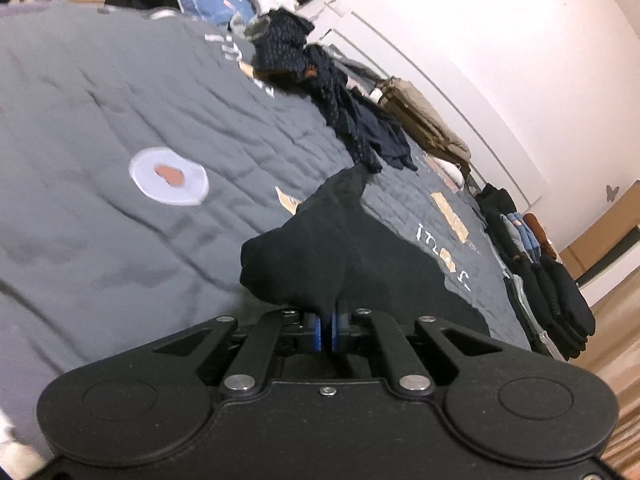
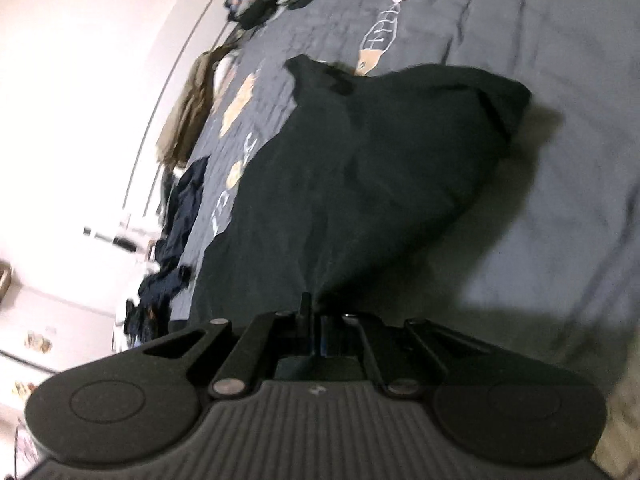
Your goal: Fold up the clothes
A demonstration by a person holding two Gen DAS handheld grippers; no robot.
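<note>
A: What is the left gripper (image 1: 329, 316) doing?

B: Its jaws are pressing together on an edge of the black garment (image 1: 320, 240). The cloth is bunching right at the blue pads (image 1: 318, 330) and rising from them in a peaked fold.

A: And the right gripper (image 2: 314, 314)?

B: Its jaws are also pinching together on the black garment (image 2: 360, 160). The fabric is running in tight creases straight into the closed tips.

A: Where is the garment lying?

B: It is resting on the grey quilt (image 1: 100, 100) of a bed, with the gripped edges lifting off the cover and the far part still lying on it. In the right wrist view, one corner is puffing up and casting a shadow on the quilt (image 2: 560, 160).

A: Anything else on the bed?

B: A heap of dark navy clothes (image 1: 336, 92) is lying beyond the garment, apart from it. Further along the bed's edge a tan garment (image 1: 424, 120) is lying, and nearer the corner a row of folded dark clothes (image 1: 540, 272) is sitting side by side. The quilt is showing a pale oval patch (image 1: 170, 176) to the left of the garment, and a fish skeleton motif (image 2: 380, 28) in the right wrist view.
</note>
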